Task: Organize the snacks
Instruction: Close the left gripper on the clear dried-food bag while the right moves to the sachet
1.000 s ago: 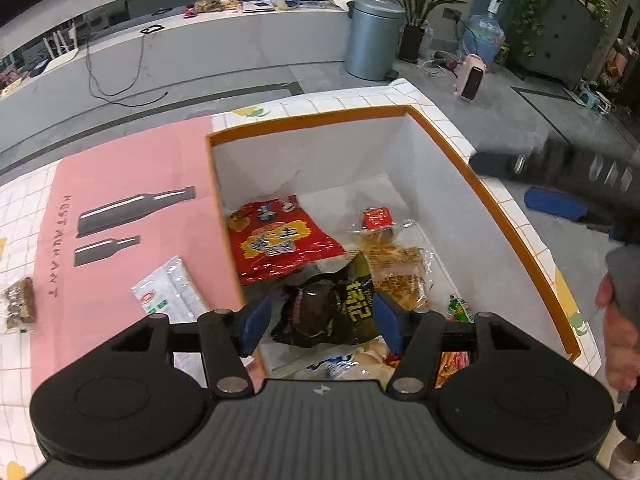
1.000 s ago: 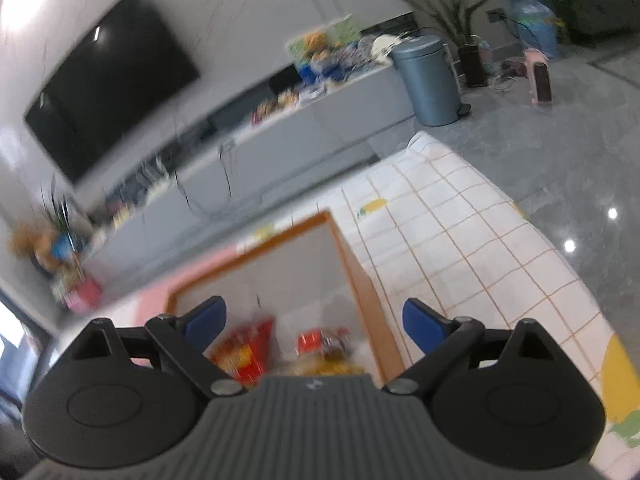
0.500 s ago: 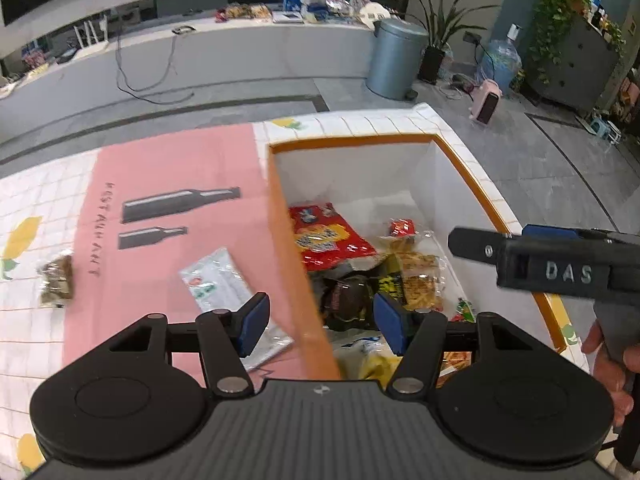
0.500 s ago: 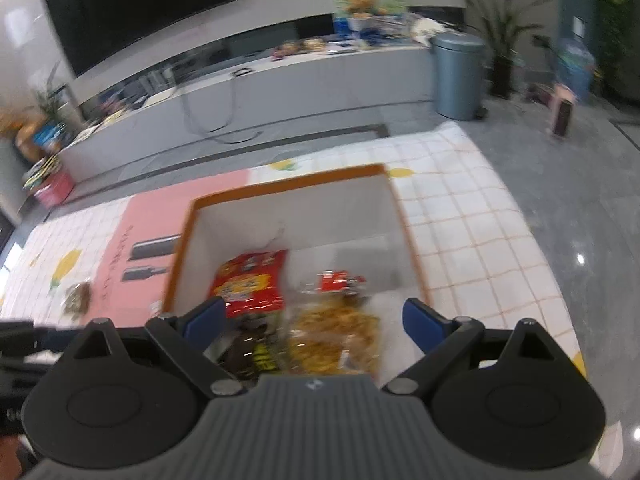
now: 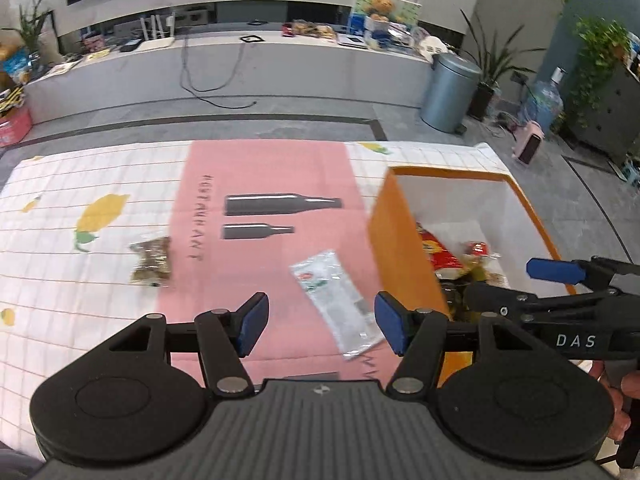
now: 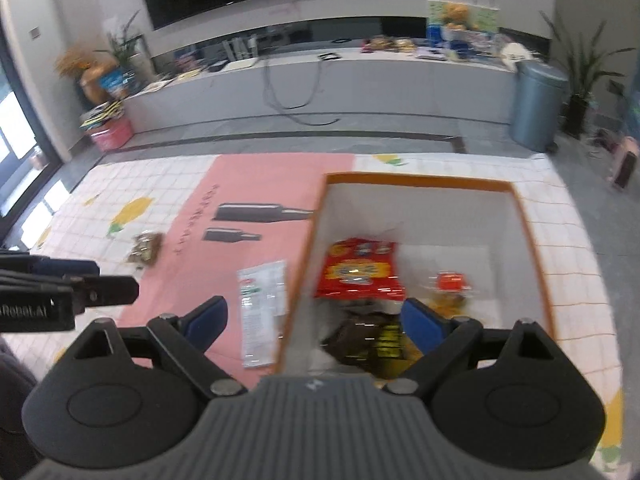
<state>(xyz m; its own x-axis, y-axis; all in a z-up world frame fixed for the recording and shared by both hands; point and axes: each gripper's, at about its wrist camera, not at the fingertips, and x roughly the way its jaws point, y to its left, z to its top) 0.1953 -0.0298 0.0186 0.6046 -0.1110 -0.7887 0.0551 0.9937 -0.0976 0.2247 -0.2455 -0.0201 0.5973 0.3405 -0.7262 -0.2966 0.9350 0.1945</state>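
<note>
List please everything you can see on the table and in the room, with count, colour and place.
Open cardboard box: one, orange outside, white inside, right on table.
Red snack bag: one, in box.
Small red-topped pack: one, in box, right of the red bag.
Dark snack bag with yellow print: one, in box, near end.
Clear white sachet: one, on pink mat, left of box.
Brown snack pack: one, on checked cloth, far left.
Pink mat with bottle print: one, table centre.
Grey bin: one, on floor.
Left gripper: jaws apart, empty.
Right gripper: jaws apart, empty.
</note>
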